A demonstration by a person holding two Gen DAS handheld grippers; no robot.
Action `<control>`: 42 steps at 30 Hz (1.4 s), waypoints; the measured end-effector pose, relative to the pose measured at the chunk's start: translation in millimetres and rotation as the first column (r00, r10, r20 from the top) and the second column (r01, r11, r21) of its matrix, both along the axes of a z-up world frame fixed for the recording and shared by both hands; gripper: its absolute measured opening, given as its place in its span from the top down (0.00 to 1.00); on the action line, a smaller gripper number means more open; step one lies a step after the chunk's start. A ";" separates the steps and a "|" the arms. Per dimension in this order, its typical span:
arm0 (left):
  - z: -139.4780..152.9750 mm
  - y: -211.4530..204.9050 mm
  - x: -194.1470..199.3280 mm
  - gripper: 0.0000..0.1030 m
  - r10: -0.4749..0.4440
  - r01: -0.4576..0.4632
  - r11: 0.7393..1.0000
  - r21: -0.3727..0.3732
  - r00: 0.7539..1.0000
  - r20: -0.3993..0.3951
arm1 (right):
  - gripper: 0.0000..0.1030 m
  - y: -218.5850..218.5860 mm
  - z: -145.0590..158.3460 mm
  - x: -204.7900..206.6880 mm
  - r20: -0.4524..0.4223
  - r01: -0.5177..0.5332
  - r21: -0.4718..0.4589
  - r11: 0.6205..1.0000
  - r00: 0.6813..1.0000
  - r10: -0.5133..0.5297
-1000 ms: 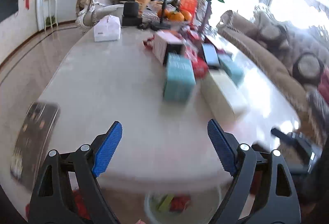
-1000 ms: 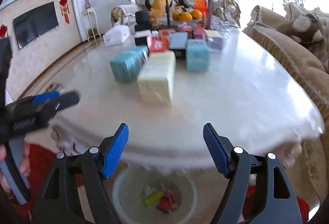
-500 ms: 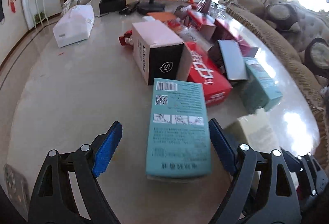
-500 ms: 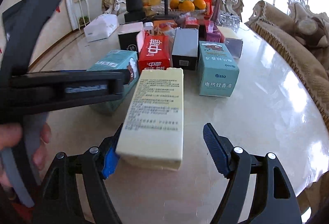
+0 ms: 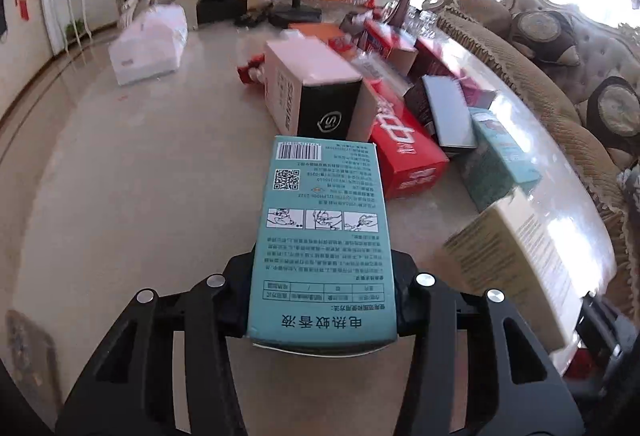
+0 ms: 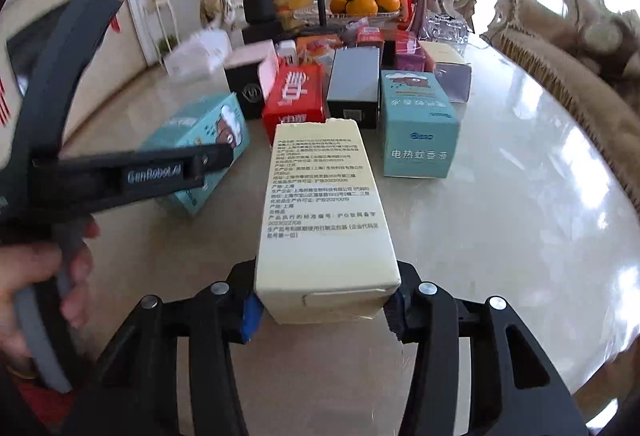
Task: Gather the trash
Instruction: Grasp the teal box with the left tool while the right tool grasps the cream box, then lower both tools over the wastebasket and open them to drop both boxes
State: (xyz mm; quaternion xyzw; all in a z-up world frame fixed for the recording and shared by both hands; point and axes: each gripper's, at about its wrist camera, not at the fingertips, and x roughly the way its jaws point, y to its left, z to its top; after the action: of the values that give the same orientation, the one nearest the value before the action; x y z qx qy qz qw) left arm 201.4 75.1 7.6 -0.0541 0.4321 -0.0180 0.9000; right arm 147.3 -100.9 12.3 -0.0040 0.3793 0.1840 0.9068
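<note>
Both clamped: left hand-held gripper (image 5: 322,300) w/ teal box (image 5: 324,236), right hand-held gripper (image 6: 326,302) w/ cream box (image 6: 324,212).

Black skeletal tool (image 6: 326,310) frames, silver screws, blue pads (image 6: 251,312), white "GenRobot.AI" lettering, bare hand (image 6: 38,276).

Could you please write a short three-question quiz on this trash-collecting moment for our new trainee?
1. True or false: the left gripper is closed on the teal box.
2. Which box does the right gripper hold? A) the red box B) the cream box C) the grey box
3. Fill in: beyond the boxes, a glass dish on the table holds ______.

Key
1. True; its fingers press both sides of the box.
2. B
3. oranges
</note>
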 end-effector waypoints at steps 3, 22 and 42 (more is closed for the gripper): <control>22.6 -1.1 -31.6 0.53 -0.025 0.025 1.000 0.005 0.998 0.054 | 0.55 -13.2 16.7 -13.9 0.029 -0.003 0.020 1.000 1.000 0.002; -85.3 -55.1 -236.4 0.53 -0.244 0.225 0.968 -0.107 0.944 -0.221 | 0.56 -85.6 -36.1 -185.2 -0.259 -0.131 0.107 0.986 0.954 0.154; -180.1 -63.0 -194.6 0.18 -0.139 0.154 0.988 0.012 0.920 -0.367 | 0.39 -48.1 -143.5 -135.7 -0.373 -0.120 -0.139 0.983 0.926 0.061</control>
State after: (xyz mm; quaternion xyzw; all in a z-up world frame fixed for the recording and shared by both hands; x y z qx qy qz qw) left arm 6.8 12.0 -172.4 -0.0059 0.5948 -0.0659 0.8011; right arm 11.6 -148.9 -131.1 -0.0594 0.5551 0.1924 0.8071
